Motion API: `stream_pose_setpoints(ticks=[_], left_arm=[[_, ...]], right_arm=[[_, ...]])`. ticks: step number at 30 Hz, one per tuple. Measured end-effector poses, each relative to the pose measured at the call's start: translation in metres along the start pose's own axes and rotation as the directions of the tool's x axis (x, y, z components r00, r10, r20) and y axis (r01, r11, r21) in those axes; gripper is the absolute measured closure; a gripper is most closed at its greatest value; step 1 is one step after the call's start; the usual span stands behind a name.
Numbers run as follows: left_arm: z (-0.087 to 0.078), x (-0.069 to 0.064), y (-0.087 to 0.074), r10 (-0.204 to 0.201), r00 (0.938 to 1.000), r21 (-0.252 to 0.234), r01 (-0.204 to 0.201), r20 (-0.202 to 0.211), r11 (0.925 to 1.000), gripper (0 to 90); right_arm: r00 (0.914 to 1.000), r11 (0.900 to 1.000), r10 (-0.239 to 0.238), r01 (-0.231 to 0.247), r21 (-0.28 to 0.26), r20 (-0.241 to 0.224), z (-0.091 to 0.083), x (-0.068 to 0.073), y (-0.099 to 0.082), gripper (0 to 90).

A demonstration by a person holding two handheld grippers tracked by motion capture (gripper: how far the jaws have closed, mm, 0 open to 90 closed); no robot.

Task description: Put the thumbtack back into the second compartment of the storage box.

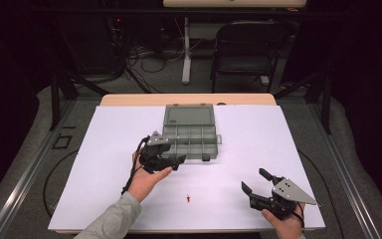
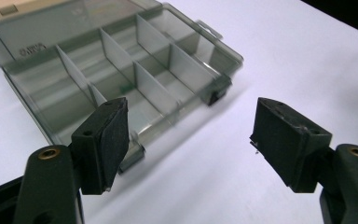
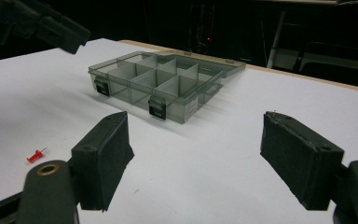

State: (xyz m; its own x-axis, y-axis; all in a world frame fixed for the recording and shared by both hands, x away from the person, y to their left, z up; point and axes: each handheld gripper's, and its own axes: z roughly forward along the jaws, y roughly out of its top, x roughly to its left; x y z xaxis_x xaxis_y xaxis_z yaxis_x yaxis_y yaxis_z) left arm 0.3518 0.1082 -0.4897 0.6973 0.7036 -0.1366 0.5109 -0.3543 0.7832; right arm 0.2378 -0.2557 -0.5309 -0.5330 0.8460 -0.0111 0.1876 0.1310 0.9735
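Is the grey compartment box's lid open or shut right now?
Open: the translucent grey plastic compartment box has its lid folded back flat, dividers exposed.

Organizer box: far corner of lid cut off by top edge in left claw view; embossed lettering on lid too blurred to read. Near left latch partly hidden behind pad of left claw. Small green speck in compartment just beyond that pad, possibly small part, too small to tell. Red pushpin, between both claws: too small for detail.

Smoky grey see-through organizer box, red pushpin, white table cover, black fingers
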Motion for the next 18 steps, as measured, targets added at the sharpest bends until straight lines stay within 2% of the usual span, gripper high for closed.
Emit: stream_pose_setpoints(ticks=[5,9,12,14,18], left_arm=[[-0.009,-0.015,-0.018,0.038,0.9991,-0.005,-0.038,0.020,0.9992,27.0],[-0.014,-0.024,-0.031,0.035,0.9989,-0.016,-0.034,0.033,0.9993,27.8],[-0.019,-0.030,-0.040,0.047,0.9983,-0.016,-0.047,0.033,0.9988,28.1],[-0.021,-0.032,-0.044,0.056,0.9979,-0.021,-0.056,0.033,0.9982,28.1],[-0.026,-0.033,-0.053,0.047,0.9985,-0.029,-0.046,0.028,0.9985,28.3]], right_arm=[[1.0000,1.0000,0.002,-0.002,-0.005,0.000,0.000,0.000,0.000,21.6],[1.0000,0.9999,0.001,-0.001,-0.010,0.000,0.000,0.001,0.000,21.1],[1.0000,0.9999,0.004,-0.004,-0.009,-0.004,0.000,0.001,0.000,20.8],[1.0000,0.9999,0.005,-0.005,-0.012,-0.004,0.000,0.001,0.000,20.7],[1.0000,0.9999,0.008,-0.008,-0.007,-0.003,0.000,0.001,0.000,20.6]])
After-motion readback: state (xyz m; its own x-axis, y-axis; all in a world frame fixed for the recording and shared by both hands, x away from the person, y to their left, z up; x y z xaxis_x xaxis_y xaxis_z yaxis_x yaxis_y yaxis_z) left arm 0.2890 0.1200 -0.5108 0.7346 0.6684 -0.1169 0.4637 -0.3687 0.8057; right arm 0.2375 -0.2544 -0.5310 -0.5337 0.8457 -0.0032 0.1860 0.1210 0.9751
